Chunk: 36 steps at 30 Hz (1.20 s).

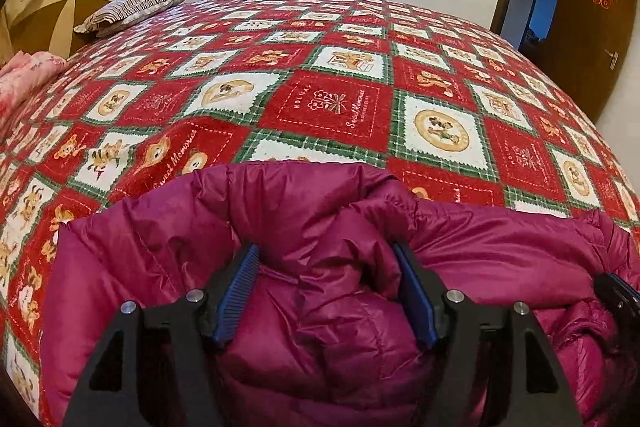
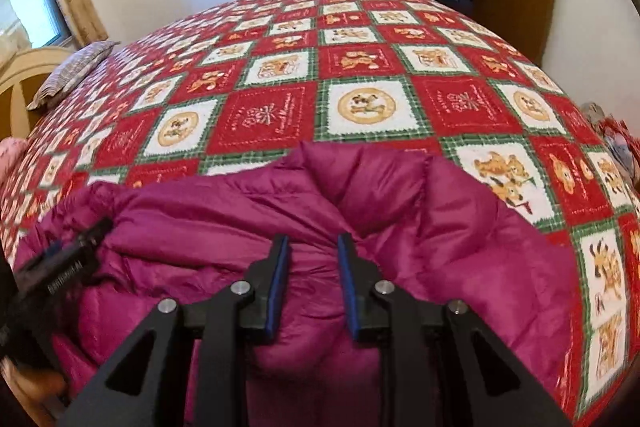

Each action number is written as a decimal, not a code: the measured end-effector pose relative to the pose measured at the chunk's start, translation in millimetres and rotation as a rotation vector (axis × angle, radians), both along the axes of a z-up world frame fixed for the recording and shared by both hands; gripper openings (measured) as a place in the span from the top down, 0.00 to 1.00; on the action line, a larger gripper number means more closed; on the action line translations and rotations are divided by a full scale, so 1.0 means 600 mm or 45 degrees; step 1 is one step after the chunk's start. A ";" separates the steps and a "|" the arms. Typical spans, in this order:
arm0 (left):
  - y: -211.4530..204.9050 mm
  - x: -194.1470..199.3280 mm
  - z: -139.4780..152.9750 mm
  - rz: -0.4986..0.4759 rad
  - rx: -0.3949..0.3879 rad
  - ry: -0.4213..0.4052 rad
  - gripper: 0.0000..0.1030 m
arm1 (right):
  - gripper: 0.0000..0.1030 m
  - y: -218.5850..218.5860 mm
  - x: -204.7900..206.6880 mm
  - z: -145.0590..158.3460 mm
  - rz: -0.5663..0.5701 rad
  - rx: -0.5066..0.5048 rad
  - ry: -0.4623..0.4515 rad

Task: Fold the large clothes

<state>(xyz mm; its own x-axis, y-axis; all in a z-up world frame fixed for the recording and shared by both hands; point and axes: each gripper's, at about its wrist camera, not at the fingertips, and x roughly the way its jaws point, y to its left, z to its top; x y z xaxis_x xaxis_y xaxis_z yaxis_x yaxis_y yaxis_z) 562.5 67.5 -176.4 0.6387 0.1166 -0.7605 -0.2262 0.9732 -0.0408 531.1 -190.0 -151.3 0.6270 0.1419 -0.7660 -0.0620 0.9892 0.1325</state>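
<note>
Jaws on the magenta puffer jacket

L gripper point(image 1: 325, 255): jaws stood wide apart over a puffy fold of the magenta jacket point(image 1: 328, 219), blue pads point(image 1: 234, 291) either side of it, not pressing. R gripper point(image 2: 313, 247): jaws narrow, pinched on a bunched ridge of the same jacket. Both pointed steeply down twd the bed. The jacket lay crumpled at the near edge of the bed, on a red/white/green patchwork blanket point(image 1: 328, 107). Blanket squares read "HOLIDAY" & "Sweet Memories", w/ teddy-bear prints. L gripper's side, seen from the R wrist cam, bore white lettering, too blurred to read. Striped pillow point(image 1: 136, 9) at the far-left corner, wooden door point(image 1: 592, 39) far right.
</note>
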 end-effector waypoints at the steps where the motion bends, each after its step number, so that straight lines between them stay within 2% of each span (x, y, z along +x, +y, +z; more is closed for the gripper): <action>1: -0.003 0.000 0.000 -0.001 0.012 0.001 0.31 | 0.76 -0.004 -0.004 -0.008 0.002 0.008 -0.034; 2: -0.004 0.000 0.000 -0.001 0.024 0.003 0.31 | 0.76 -0.001 -0.003 -0.010 -0.011 -0.006 -0.044; 7: -0.004 -0.001 0.000 0.000 0.020 0.000 0.31 | 0.73 0.038 0.003 -0.008 -0.017 -0.245 -0.057; 9: -0.003 -0.002 0.001 -0.001 0.009 -0.005 0.31 | 0.63 0.038 -0.002 -0.007 -0.029 -0.275 -0.066; 10: -0.003 -0.001 0.001 -0.001 0.008 -0.006 0.31 | 0.49 0.032 -0.004 -0.006 -0.051 -0.278 -0.059; 14: -0.007 -0.001 0.000 0.001 0.031 -0.006 0.31 | 0.48 -0.012 0.002 -0.014 -0.056 -0.051 -0.020; 18: -0.007 -0.002 0.001 0.004 0.033 -0.010 0.31 | 0.47 0.009 0.002 -0.015 -0.058 -0.134 -0.042; 23: -0.005 -0.002 0.001 -0.001 0.016 -0.008 0.30 | 0.46 0.008 0.003 -0.014 -0.061 -0.121 -0.049; 26: 0.002 -0.001 0.003 -0.025 -0.035 0.003 0.29 | 0.46 0.008 0.004 -0.010 -0.057 -0.120 -0.029; 28: 0.010 -0.009 0.015 -0.106 -0.085 0.043 0.29 | 0.46 0.001 -0.006 0.004 -0.045 -0.091 0.009; 30: 0.021 -0.035 0.042 -0.173 -0.155 0.024 0.29 | 0.46 -0.012 -0.040 0.034 -0.061 -0.019 -0.041; 31: 0.030 -0.066 0.065 -0.212 -0.203 -0.038 0.29 | 0.46 -0.020 -0.068 0.056 -0.066 0.023 -0.092; 34: 0.052 -0.149 0.118 -0.290 -0.245 -0.153 0.29 | 0.46 -0.050 -0.152 0.105 -0.049 0.073 -0.185; 36: 0.065 -0.201 0.141 -0.330 -0.260 -0.194 0.29 | 0.46 -0.068 -0.210 0.127 -0.021 0.087 -0.206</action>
